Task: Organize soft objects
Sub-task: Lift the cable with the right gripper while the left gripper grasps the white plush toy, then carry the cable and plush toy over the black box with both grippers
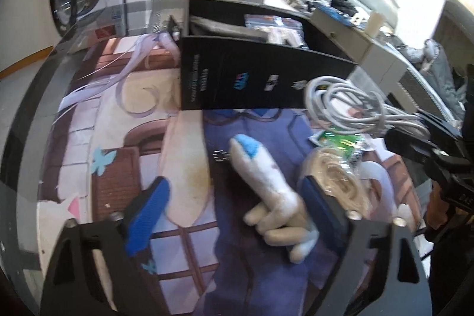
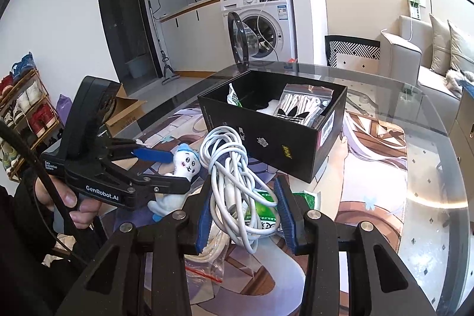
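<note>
A white plush toy with a blue cap lies on the printed mat between the blue pads of my left gripper. The jaws stand apart, and the left pad is well clear of the toy. From the right wrist view the toy sits between the fingers of that gripper. My right gripper is shut on a coil of white cable, held above the table near the black box. In the left wrist view the cable hangs at the right.
The open black box holds a bag of striped socks and a green packet. Another green packet and a bagged cream cord lie on the round glass table. A washing machine and a sofa stand beyond.
</note>
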Demonstrator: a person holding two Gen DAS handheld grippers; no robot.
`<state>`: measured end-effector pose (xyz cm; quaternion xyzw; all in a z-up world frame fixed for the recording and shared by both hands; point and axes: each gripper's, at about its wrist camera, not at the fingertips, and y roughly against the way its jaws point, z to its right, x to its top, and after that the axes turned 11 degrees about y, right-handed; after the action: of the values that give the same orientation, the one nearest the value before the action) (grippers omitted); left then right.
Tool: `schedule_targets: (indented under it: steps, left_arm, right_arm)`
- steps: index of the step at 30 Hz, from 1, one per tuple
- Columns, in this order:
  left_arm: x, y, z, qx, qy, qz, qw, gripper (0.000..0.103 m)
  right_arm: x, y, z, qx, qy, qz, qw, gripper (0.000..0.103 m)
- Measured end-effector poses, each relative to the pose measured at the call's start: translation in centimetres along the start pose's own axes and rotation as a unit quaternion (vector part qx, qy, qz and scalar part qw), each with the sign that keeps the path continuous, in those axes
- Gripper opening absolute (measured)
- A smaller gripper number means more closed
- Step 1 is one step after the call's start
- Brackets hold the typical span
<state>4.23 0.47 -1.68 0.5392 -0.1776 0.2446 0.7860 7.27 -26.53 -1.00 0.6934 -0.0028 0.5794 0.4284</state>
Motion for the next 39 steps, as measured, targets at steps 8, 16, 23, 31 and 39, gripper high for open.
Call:
schedule_targets:
  steps: [8, 16, 23, 31, 39]
  left_arm:
    - [-0.2, 0.6, 0.9, -0.067, -0.016, 0.001, 0.9976, 0.023]
    - [0.7, 2.5, 0.3, -0.074, -0.011, 0.035, 0.9966, 0.022]
    - [2.1, 4.5, 0.4, -0.072, -0.015, 0.079, 0.9942, 0.022]
    - [4.9, 5.1, 0.7, -0.075, -0.019, 0.11, 0.9909, 0.022]
    - [8.3, 4.7, 1.1, -0.074, -0.025, 0.133, 0.988, 0.022]
  right_arm:
    - [0.3, -0.1, -0.2, 0.001, 0.001, 0.007, 1.0, 0.039]
    - [0.9, 0.6, 0.1, -0.005, -0.001, 0.028, 1.0, 0.039]
    - [1.9, 1.4, 0.5, -0.02, -0.01, 0.05, 0.998, 0.039]
    - [3.7, 0.9, 1.8, -0.054, -0.027, 0.059, 0.996, 0.039]
    - [5.4, -0.9, 3.0, -0.082, -0.033, 0.052, 0.995, 0.039]
